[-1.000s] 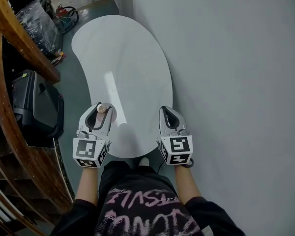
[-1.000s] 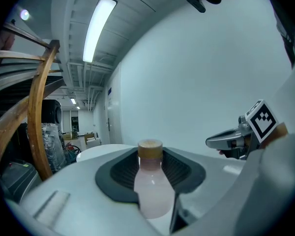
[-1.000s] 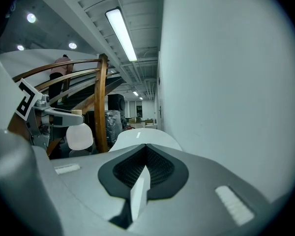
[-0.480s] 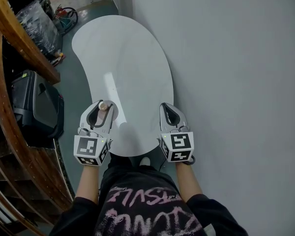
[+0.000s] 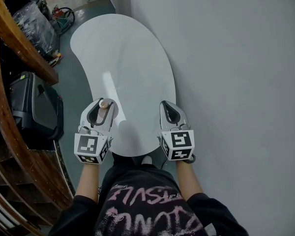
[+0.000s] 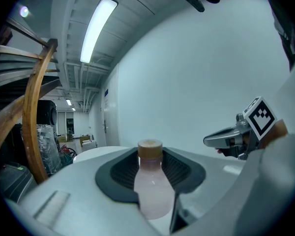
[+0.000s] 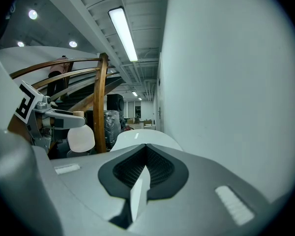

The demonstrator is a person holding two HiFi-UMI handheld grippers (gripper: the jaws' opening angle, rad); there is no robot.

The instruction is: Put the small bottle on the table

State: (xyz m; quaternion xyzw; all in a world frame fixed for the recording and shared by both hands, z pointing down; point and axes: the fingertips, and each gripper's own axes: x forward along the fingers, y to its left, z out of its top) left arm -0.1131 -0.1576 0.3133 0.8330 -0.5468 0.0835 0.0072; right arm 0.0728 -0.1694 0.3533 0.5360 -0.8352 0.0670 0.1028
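You hold the small bottle (image 6: 151, 181) upright, clamped in the left gripper (image 5: 101, 108) over the white table's (image 5: 128, 58) near edge, seemingly ready for set-down, while your right gripper (image 5: 168, 109) hangs alongside, jaws together and empty

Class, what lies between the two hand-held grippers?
Only bare white table, seen in the head view, separates the left hand-held gripper, shut on the small bottle, from the right hand-held gripper.
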